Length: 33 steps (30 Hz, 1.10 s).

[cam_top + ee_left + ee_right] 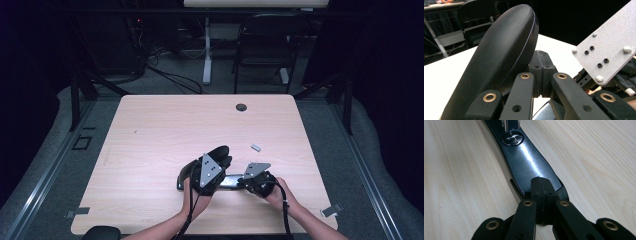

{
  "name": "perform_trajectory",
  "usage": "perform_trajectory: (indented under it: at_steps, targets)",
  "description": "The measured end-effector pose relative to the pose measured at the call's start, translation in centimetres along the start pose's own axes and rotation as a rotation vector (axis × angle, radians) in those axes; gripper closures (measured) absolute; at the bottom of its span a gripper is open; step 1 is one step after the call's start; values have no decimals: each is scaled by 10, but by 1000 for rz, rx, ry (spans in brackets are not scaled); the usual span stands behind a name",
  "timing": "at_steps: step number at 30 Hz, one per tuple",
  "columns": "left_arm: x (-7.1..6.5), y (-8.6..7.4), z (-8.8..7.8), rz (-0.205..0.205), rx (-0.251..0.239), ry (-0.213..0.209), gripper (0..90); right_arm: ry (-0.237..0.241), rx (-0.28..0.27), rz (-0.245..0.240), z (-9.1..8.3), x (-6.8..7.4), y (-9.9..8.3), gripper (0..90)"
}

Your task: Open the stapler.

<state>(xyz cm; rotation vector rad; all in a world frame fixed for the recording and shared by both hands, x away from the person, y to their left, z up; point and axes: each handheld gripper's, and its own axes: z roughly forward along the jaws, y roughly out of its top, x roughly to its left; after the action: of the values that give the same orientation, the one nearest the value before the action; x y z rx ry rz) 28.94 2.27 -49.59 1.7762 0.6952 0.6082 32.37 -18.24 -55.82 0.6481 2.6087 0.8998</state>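
A black stapler lies opened near the table's front. Its top arm (220,152) (504,57) stands tilted up, and its glossy base (231,182) (526,160) lies flat on the wood. My left gripper (223,163) (542,58) is shut, pads together with nothing visible between them, and sits right beside the raised arm's underside. My right gripper (243,182) (541,186) is also shut, its tips resting on the near end of the base. The right gripper's grey plate (609,50) shows close by in the left gripper view.
A small grey strip (255,147) lies on the light wooden table (150,145) just beyond the stapler. A cable hole (241,107) sits near the far edge. A dark chair (265,40) and a desk leg (206,50) stand behind the table.
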Motion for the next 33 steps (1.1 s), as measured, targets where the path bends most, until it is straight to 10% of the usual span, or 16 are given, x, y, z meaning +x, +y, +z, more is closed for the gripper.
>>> perform_trajectory:
  at_steps: [33]
  targets:
    - [19, 12, -19, -55, -22, 24, 900, -4, 6, -4, -1, -1, 0, 900]
